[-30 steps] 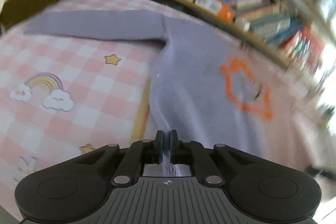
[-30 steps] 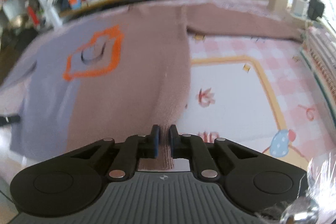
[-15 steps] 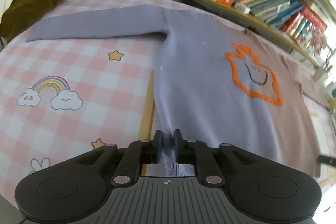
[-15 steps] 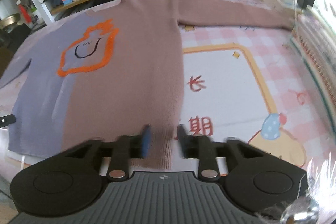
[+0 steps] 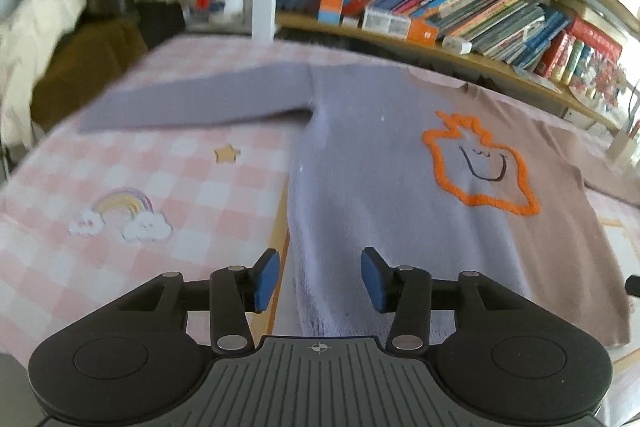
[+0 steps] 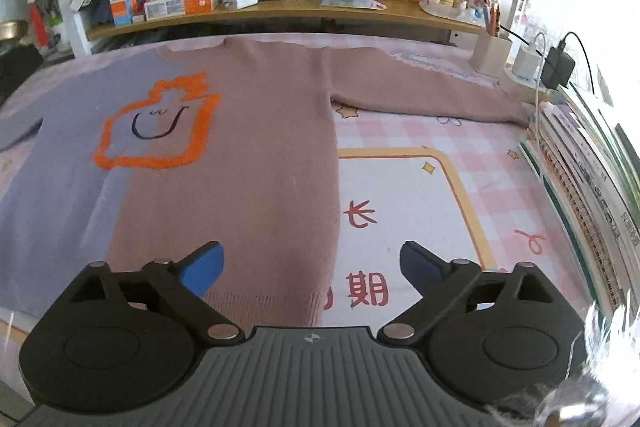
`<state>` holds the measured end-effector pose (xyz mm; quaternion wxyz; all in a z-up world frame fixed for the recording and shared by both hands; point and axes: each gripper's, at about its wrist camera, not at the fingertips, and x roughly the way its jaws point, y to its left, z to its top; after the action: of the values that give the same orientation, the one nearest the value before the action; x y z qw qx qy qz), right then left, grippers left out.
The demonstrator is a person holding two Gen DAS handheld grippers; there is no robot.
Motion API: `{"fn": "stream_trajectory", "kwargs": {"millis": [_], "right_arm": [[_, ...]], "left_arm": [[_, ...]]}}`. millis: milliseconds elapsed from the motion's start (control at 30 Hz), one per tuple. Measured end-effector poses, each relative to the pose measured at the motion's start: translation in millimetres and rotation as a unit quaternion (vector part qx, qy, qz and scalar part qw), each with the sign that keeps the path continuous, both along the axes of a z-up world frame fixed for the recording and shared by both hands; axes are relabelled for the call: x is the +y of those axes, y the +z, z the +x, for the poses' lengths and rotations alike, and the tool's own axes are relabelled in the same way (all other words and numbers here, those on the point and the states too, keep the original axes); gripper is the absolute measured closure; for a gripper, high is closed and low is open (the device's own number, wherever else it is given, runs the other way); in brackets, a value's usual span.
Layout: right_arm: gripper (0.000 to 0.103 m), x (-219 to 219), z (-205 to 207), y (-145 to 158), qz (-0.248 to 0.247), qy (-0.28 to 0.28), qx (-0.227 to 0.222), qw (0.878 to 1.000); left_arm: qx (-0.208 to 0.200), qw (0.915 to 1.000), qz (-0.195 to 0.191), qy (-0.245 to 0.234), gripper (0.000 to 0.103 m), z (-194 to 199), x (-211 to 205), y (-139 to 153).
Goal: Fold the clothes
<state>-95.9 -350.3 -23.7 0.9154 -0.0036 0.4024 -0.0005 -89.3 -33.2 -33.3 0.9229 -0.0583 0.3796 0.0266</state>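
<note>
Sweater (image 6: 240, 167) lies flat; both grippers, left (image 5: 320, 281) and right (image 6: 310, 263), jaws spread at its hem, should grab sleeves next.

Left claw (image 5: 320, 281) agape above the sweater (image 5: 380, 187) hem, flat on the pink checked mat (image 5: 168, 179).

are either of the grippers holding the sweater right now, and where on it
Nothing is held. The left gripper and right gripper are both open, jaws spread above the hem edge of the sweater, which lies flat on the checked cover.
</note>
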Motion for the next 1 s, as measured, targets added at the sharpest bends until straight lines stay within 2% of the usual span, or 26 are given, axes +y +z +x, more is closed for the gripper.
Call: {"fn": "stream_trajectory", "kwargs": {"millis": [133, 200, 533, 800, 1000], "right_arm": [[0.003, 2, -2, 6, -0.005, 0.000, -0.031, 0.999], [0.003, 4, -2, 6, -0.003, 0.005, -0.035, 0.999], [0.003, 19, -2, -3, 0.005, 0.030, -0.019, 0.999], [0.003, 26, -8, -4, 0.007, -0.003, -0.015, 1.000], [0.003, 45, -16, -1, 0.011, -0.041, -0.015, 0.999]], "left_arm": [[-0.020, 0.9994, 0.026, -0.006, 0.024, -4, -9, 11], [-0.022, 0.9992, 0.030, -0.010, 0.020, -6, -11, 14], [0.003, 0.9989, 0.044, -0.017, 0.011, -11, -9, 12], [0.004, 0.9969, 0.044, -0.064, 0.011, -3, -6, 9], [-0.002, 0.9938, 0.040, -0.104, 0.011, 6, 12, 7]]}}
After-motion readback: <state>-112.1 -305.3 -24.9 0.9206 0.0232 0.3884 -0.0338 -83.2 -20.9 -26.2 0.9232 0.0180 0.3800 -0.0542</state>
